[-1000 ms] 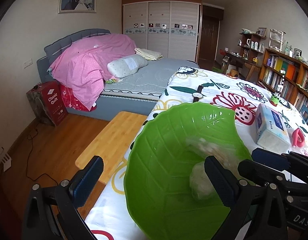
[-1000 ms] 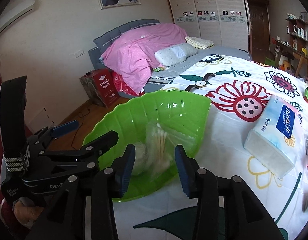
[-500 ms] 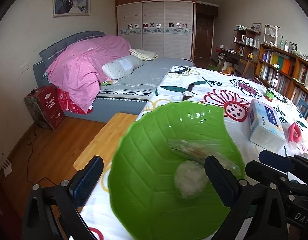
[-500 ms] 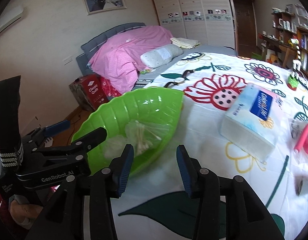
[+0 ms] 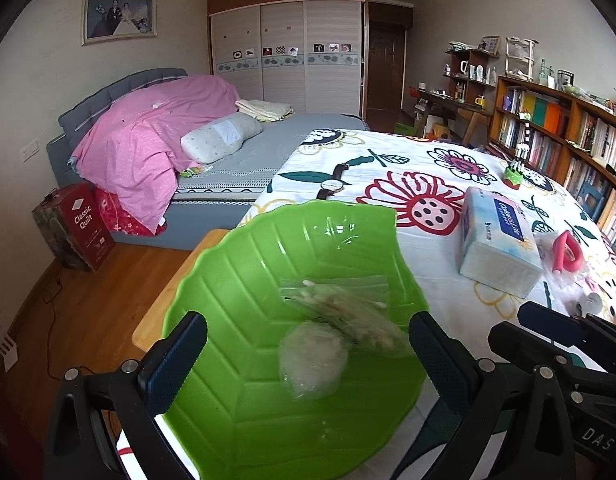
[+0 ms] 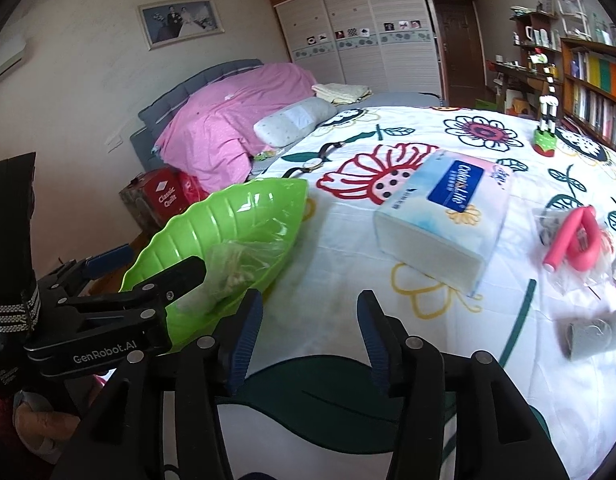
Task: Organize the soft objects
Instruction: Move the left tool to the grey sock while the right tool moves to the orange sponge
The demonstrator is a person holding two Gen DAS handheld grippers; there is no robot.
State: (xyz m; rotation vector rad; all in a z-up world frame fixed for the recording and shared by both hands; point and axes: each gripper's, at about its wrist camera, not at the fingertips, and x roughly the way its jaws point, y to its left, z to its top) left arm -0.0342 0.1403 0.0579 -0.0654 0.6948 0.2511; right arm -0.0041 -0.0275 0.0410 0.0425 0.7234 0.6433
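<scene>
Cotton swabs in a clear bag (image 5: 339, 304) and a wrapped white wad (image 5: 312, 360) lie inside the green leaf-shaped bowl (image 5: 236, 280), plainly seen only from the left wrist. The left gripper (image 5: 308, 360) stands wide, its blue pads either side of the bowl's near part; whether they press the bowl I cannot tell. The right wrist view shows the bowl from its side at the table's left edge, and things the other view barely catches: a grey roll (image 6: 591, 334) near right and a pink curved item (image 6: 575, 238) in clear wrap. The right gripper (image 6: 309, 336) has just been opening, nothing between its jaws, over bare flowered cloth (image 6: 427, 148). The tissue pack (image 6: 443, 216) lies beyond, with open cloth between.
</scene>
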